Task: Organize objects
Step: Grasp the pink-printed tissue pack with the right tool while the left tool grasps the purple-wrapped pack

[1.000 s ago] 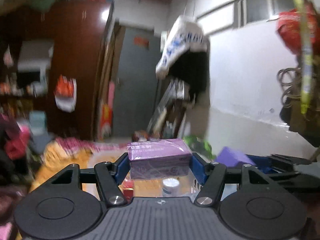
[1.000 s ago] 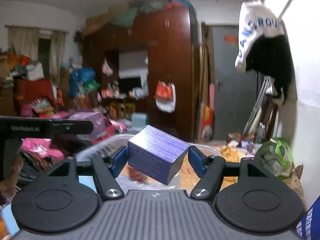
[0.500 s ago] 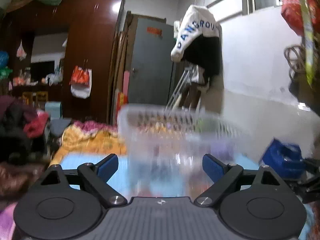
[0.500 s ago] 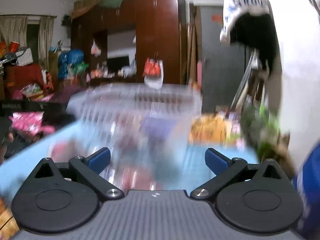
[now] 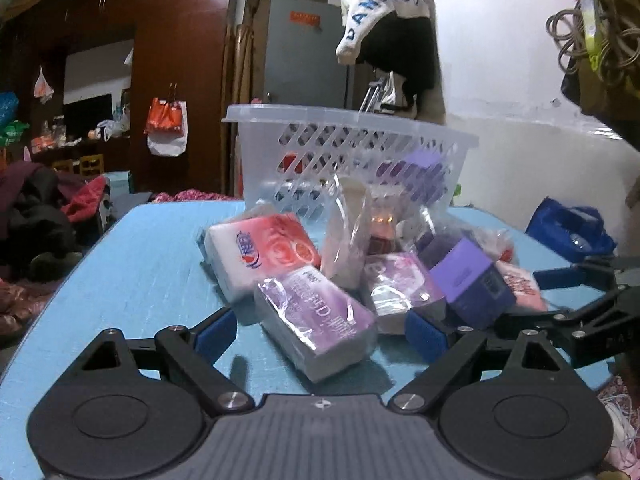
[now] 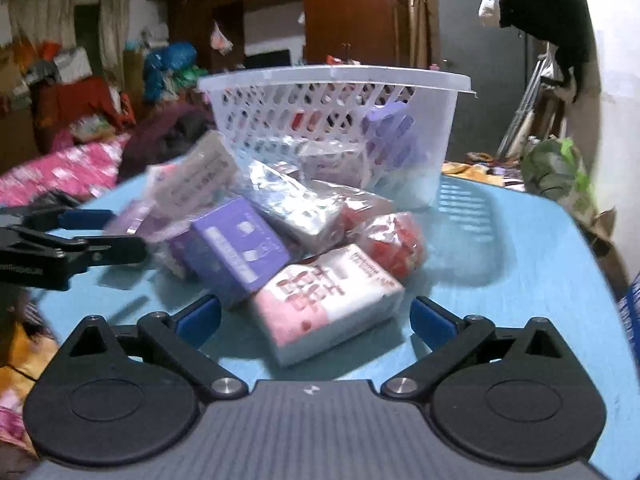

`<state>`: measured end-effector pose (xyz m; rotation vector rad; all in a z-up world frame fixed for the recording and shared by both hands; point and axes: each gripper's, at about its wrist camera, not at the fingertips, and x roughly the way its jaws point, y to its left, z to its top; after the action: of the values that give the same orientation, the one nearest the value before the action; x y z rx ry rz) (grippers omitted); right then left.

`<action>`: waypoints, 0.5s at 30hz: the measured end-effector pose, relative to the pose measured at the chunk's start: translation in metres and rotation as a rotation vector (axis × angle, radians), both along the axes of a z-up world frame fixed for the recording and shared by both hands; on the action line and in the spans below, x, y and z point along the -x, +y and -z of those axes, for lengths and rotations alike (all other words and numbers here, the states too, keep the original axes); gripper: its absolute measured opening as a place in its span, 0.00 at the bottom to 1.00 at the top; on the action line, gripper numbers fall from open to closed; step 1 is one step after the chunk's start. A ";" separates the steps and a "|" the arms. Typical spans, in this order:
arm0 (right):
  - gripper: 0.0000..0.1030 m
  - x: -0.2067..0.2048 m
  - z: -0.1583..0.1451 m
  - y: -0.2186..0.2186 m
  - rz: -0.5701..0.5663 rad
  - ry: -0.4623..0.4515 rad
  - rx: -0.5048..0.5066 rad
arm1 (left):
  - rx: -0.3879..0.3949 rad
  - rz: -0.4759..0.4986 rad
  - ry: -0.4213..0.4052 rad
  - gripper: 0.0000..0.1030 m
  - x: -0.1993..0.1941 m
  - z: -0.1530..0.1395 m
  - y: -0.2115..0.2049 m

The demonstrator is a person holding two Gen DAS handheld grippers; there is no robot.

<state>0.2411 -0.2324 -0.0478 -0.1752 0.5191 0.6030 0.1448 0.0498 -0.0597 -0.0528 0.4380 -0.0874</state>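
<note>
Packets: a heap of wrapped packets and small boxes lies on the blue table (image 5: pixel 132 264), in front of the basket, at 12 o'clock from both grippers.
Left gripper (image 5: pixel 320 330): jaws spread wide after just opening, grasping nothing; the purple-wrapped packet (image 5: pixel 316 322) lies on the table between the blue pads, and I cannot tell whether either pad touches it.
Right gripper (image 6: pixel 316 316): jaws fully parted after just opening, empty-handed; the pink-and-white packet (image 6: pixel 328 300) lies on the table between its pads, clear of both.
Seen from the left: the right gripper's black linkage enters at 3 o'clock, its far end cut off by the frame edge.
Seen from the right: the left gripper's arm enters at 9 o'clock, likewise cut off.
Middle of heap: a purple box (image 6: pixel 236 250) at 11 o'clock in the right view, tilted against its neighbours; a red-and-white packet (image 5: pixel 264 248) at 11 o'clock in the left view; a red crinkled pack (image 6: pixel 390 242) at 1 o'clock in the right view.
Hard to read: glare on the clear wrappers blurs most print; the packets at the back of the heap overlap and cannot be counted.
Basket (image 6: pixel 336 80): clear lattice plastic, upright on the table behind the heap at 12 o'clock; a purple box and other shapes show dimly through its wall.
Background: a cluttered room, a dark wardrobe (image 5: pixel 176 60), a white and black garment (image 5: pixel 392 28) hanging at 1 o'clock.
</note>
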 end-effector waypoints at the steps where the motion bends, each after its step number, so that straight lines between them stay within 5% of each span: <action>1: 1.00 0.000 0.001 0.003 -0.007 0.005 0.016 | 0.009 0.003 0.006 0.90 -0.001 0.001 0.002; 4: 0.96 0.010 0.007 0.002 -0.026 -0.012 0.028 | 0.029 0.014 0.010 0.90 0.001 0.005 0.005; 7: 0.72 0.015 0.008 -0.012 -0.004 0.003 -0.035 | 0.022 0.002 0.012 0.90 0.005 0.008 0.005; 9: 0.66 0.021 0.006 -0.023 0.005 0.018 -0.082 | 0.017 0.000 0.010 0.90 0.005 0.010 0.003; 12: 0.81 0.026 0.004 -0.027 0.036 -0.006 -0.076 | 0.008 -0.001 0.008 0.90 0.002 0.011 -0.001; 13: 0.97 0.023 0.003 -0.025 0.044 -0.021 -0.068 | 0.007 -0.001 0.005 0.90 0.002 0.011 -0.001; 15: 1.00 0.017 -0.001 -0.017 0.051 -0.051 -0.046 | 0.005 0.000 0.008 0.90 0.002 0.011 -0.002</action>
<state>0.2239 -0.2493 -0.0464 -0.1334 0.4584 0.5592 0.1432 0.0480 -0.0704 -0.0586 0.4459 -0.0885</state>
